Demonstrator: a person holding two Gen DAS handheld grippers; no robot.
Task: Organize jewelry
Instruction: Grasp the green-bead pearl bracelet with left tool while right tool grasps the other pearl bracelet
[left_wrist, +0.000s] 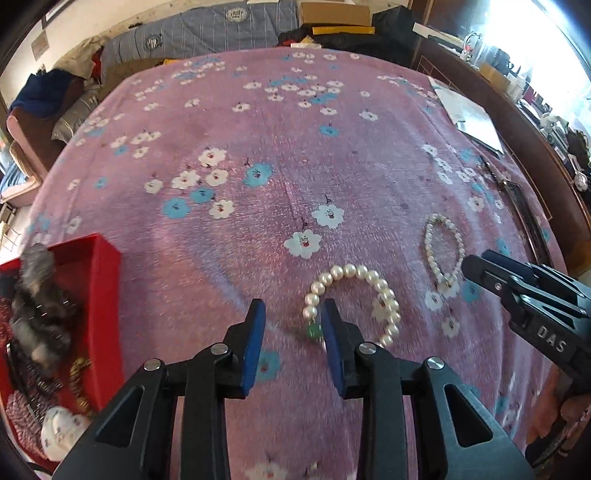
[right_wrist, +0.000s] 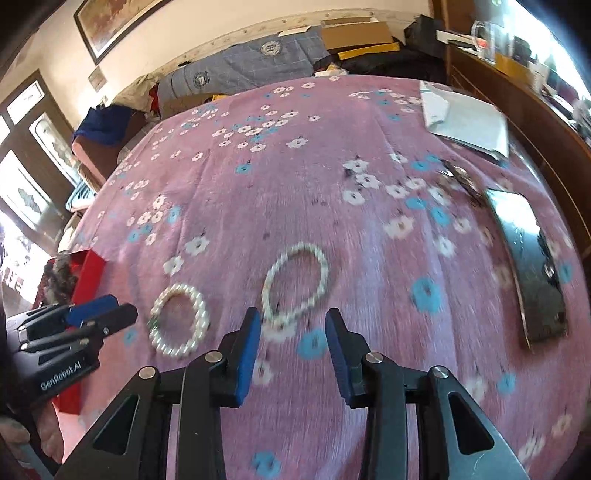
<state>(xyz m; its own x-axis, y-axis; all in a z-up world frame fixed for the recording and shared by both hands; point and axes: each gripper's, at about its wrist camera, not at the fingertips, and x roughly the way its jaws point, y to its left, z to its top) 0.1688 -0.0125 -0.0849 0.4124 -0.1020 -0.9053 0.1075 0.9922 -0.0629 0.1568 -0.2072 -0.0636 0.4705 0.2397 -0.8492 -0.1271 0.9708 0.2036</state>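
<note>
A large-bead pearl bracelet (left_wrist: 369, 280) with a green charm (left_wrist: 314, 331) lies on the pink floral bedspread; it also shows in the right wrist view (right_wrist: 201, 314). My left gripper (left_wrist: 293, 314) is open, its right finger touching the bracelet's near-left side. A smaller pearl bracelet (left_wrist: 458, 240) lies to the right, also in the right wrist view (right_wrist: 321, 273). My right gripper (right_wrist: 291, 325) is open, just short of the small bracelet's near end. A red box (left_wrist: 107, 280) at the left holds several jewelry pieces and a furry item (left_wrist: 37, 295).
A dark phone (right_wrist: 532, 266) lies on the bedspread at right, with a hair clip (right_wrist: 461, 181) and white papers (right_wrist: 469, 125) beyond it. A wooden headboard runs along the right edge. Folded bedding and boxes line the far side.
</note>
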